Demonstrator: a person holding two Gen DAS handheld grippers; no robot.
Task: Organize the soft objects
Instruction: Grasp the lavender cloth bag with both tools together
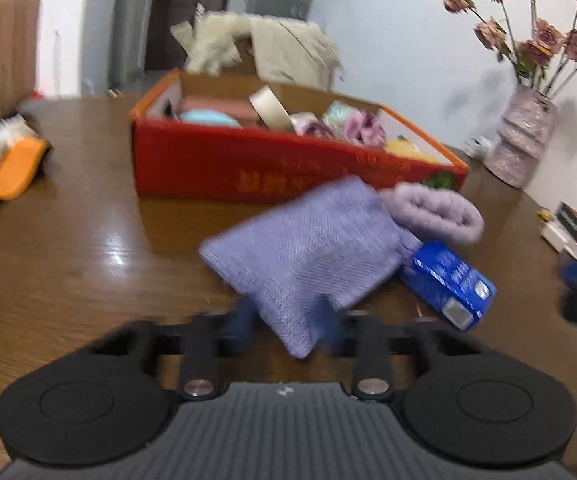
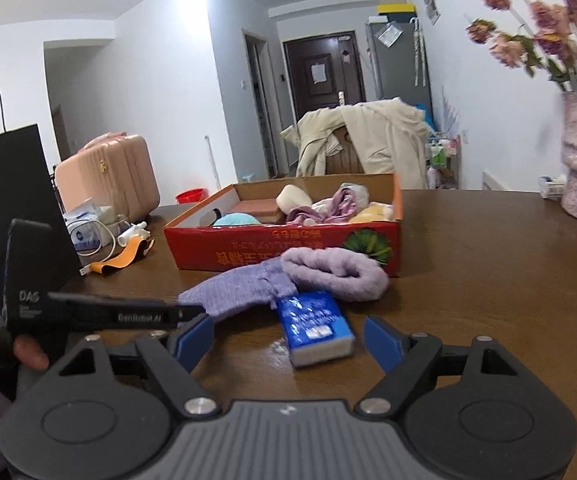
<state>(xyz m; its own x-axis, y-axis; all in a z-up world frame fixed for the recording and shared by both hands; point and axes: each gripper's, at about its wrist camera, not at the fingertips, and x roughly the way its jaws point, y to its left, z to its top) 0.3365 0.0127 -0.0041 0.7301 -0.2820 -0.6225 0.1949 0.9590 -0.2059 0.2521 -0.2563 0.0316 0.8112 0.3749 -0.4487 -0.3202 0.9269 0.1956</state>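
Observation:
A purple knitted cloth (image 1: pixel 308 256) lies on the brown table (image 1: pixel 68 248) in front of a red cardboard box (image 1: pixel 248 164) holding several soft items. A fluffy lilac roll (image 1: pixel 436 210) lies by the cloth, with a blue tissue pack (image 1: pixel 448 282) beside it. My left gripper (image 1: pixel 288 320) is open, its blurred blue pads on either side of the cloth's near corner. In the right wrist view the cloth (image 2: pixel 240 290), the lilac roll (image 2: pixel 336 274), the tissue pack (image 2: pixel 314 326) and the box (image 2: pixel 288 248) show. My right gripper (image 2: pixel 288 340) is open and empty, just short of the tissue pack.
A vase of dried roses (image 1: pixel 524 136) stands at the right. An orange strap (image 1: pixel 8 176) lies at the left. Small boxes (image 1: pixel 576 232) sit at the right edge. A black paper bag (image 2: pixel 4 200), a pink suitcase (image 2: pixel 108 176) and a chair with a coat (image 2: pixel 368 140) lie beyond.

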